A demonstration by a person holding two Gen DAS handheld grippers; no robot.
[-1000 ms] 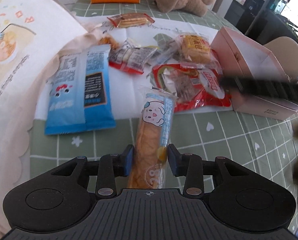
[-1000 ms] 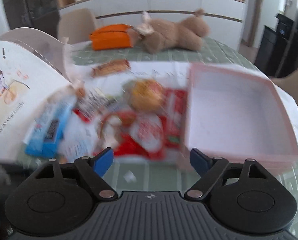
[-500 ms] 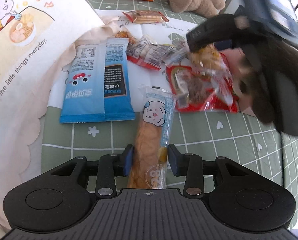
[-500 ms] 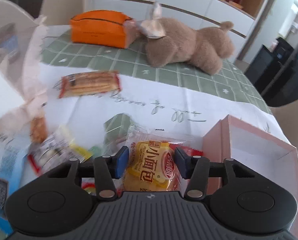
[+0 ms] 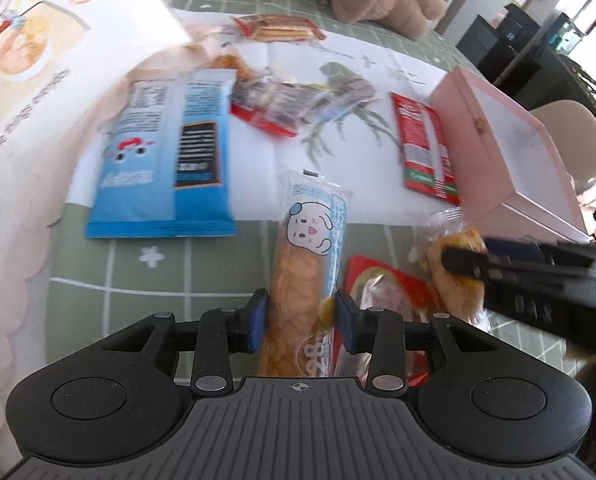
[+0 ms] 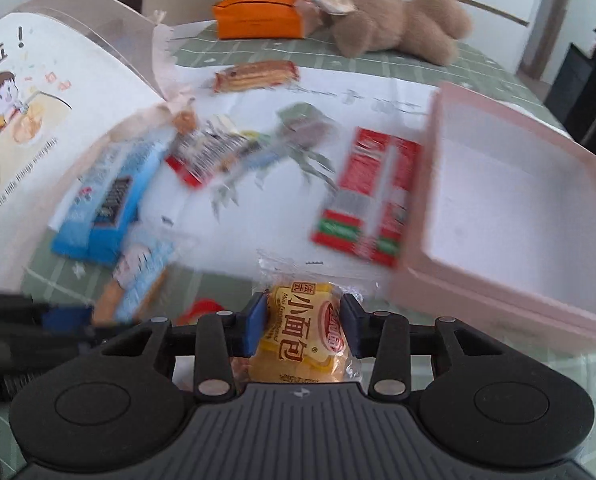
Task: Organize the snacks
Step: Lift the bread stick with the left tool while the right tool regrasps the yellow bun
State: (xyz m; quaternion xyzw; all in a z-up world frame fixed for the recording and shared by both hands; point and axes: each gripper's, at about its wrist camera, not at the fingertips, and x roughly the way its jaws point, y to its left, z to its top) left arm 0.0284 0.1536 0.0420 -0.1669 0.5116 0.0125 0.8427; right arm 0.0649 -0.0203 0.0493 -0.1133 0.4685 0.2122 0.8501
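My left gripper [image 5: 300, 318] was closed on the long bread stick packet [image 5: 307, 256], both blue pads pressed to its sides; the packet's lower end was hidden under the gripper body. My right gripper [image 6: 303, 326] was clamped on the small yellow bun packet [image 6: 303, 334], its base cut off behind the housing. From the left wrist view the right gripper [image 5: 538, 268] came in as a dark blurred bar from the right, with the bun [image 5: 454, 276] smeared by motion.

The pink box [image 6: 510, 216] sat open on the right side of the table, nothing visible inside it. Just beside its left wall lay a red packet [image 6: 368, 192], print unreadable from blur. A blue packet [image 5: 166, 160] lay flat to the left, partly on the white paper [image 5: 338, 152]. A heap of small wrapped snacks [image 5: 282, 100] sat behind; I could not separate them. A red-edged packet [image 5: 382, 292] lay under my left gripper, mostly covered. Farther back: a cracker packet [image 6: 256, 75], an orange pouch [image 6: 258, 20], a plush toy [image 6: 394, 24]. A printed bag [image 6: 38, 120] ran off frame left.
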